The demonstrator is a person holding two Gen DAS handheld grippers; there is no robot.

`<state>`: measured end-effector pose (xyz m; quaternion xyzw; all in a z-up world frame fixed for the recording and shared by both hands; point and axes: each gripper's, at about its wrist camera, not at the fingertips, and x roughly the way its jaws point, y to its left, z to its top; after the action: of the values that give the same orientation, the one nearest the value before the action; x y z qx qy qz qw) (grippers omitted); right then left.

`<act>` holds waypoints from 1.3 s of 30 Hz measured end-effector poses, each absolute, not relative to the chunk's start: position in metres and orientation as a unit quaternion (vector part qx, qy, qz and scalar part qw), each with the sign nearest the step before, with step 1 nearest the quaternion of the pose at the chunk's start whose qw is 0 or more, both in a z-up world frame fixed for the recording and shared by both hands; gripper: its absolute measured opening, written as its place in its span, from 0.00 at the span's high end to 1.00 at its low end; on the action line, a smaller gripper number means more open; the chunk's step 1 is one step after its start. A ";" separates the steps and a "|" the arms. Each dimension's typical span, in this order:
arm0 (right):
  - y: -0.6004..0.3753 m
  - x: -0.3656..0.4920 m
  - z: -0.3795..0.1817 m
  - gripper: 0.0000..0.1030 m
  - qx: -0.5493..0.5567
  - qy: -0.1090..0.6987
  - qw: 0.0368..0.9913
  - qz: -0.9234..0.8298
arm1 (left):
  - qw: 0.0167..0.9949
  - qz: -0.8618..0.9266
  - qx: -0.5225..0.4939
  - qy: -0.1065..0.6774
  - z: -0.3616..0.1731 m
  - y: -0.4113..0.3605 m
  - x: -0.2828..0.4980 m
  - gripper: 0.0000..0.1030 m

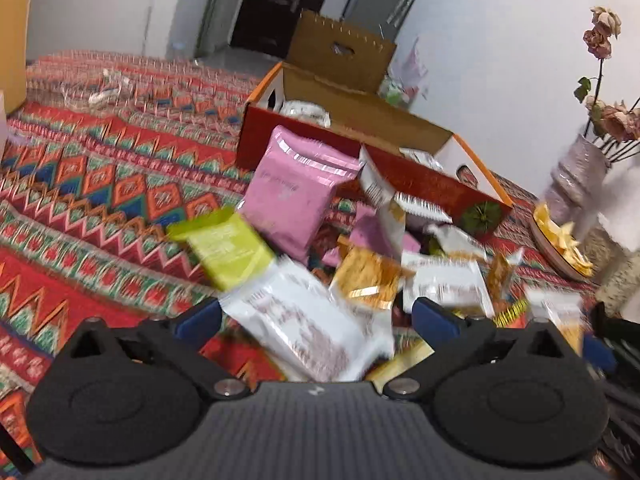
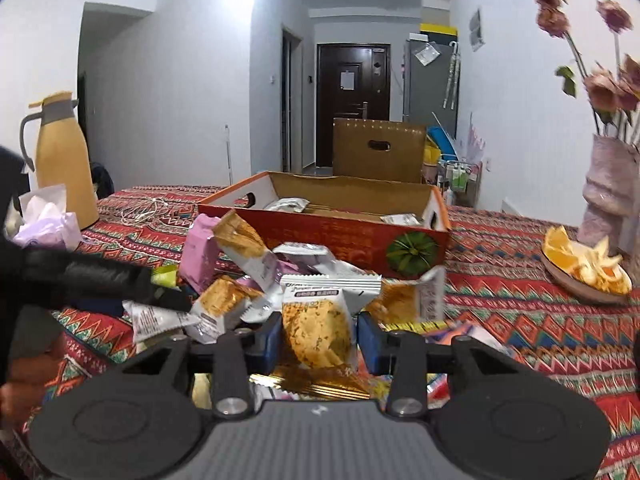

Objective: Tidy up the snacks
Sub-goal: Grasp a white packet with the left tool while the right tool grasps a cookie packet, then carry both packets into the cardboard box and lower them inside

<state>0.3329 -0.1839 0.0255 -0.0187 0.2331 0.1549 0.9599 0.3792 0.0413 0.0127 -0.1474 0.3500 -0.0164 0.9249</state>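
Barely begun, I judge: a few packets lie in the red box (image 2: 328, 236) at twelve o'clock, the snack pile (image 2: 280, 280) remains on the worktop (image 2: 520, 320), right tool (image 2: 318, 338) pinching a biscuit packet (image 2: 316, 328), left tool (image 1: 316, 316) spread wide, gripping nothing.

Right gripper (image 2: 318, 334) holds upright cookie packet (image 2: 318, 330) between blue pads, which seem to press its sides; heap of snack packets (image 2: 256, 276) just behind, on patterned tablecloth (image 2: 520, 320); open red cardboard box (image 2: 332, 232) beyond heap, few packets inside; left gripper (image 2: 172, 300) enters from left, black, fingers blurred; yellow thermos (image 2: 60, 156) far left; plate of orange peel (image 2: 588, 272) and vase (image 2: 608, 192) right.
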 end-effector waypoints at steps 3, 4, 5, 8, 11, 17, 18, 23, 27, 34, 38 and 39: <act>-0.201 0.326 0.021 0.62 -0.004 0.237 0.959 0.157 | 0.931 0.047 -0.095 0.349 0.003 0.023 0.388 0.14; -0.206 0.324 0.019 0.62 -0.001 0.238 0.958 0.157 | 0.930 0.056 -0.081 0.353 -0.001 0.020 0.387 0.27; -0.211 0.321 0.018 0.62 0.002 0.240 0.958 0.157 | 0.930 0.057 -0.079 0.355 -0.005 0.019 0.384 0.32; -0.224 0.314 0.013 0.62 0.009 0.243 0.957 0.159 | 0.934 0.064 -0.063 0.345 0.000 0.015 0.363 0.46; -0.234 0.308 0.010 0.62 0.019 0.243 0.956 0.160 | 0.941 0.057 -0.040 0.332 0.009 0.009 0.337 0.54; -0.239 0.293 0.006 0.62 0.025 0.245 0.955 0.167 | 0.946 0.040 -0.015 0.321 0.019 0.000 0.293 0.59; -0.239 0.289 0.006 0.62 0.025 0.245 0.954 0.169 | 0.948 0.036 -0.016 0.317 0.022 0.000 0.286 0.59; -0.241 0.268 0.011 0.62 0.020 0.240 0.955 0.172 | 0.951 0.017 -0.028 0.309 0.034 0.000 0.255 0.59; -0.235 0.258 0.014 0.62 0.015 0.239 0.956 0.169 | 0.953 0.003 -0.022 0.301 0.038 -0.003 0.249 0.59; -0.227 0.266 0.025 0.62 0.009 0.233 0.958 0.166 | 0.958 -0.066 -0.036 0.278 0.065 0.004 0.265 0.59; -0.225 0.292 0.037 0.62 0.010 0.232 0.957 0.172 | 0.956 -0.106 -0.052 0.270 0.084 0.013 0.299 0.59; -0.225 0.300 0.042 0.62 0.012 0.229 0.957 0.175 | 0.955 -0.114 -0.057 0.267 0.091 0.016 0.312 0.59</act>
<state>0.3004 -0.2250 0.0415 0.0121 0.2293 0.1747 0.9575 0.3122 0.0162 0.0906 -0.0570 0.2670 -0.1139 0.9552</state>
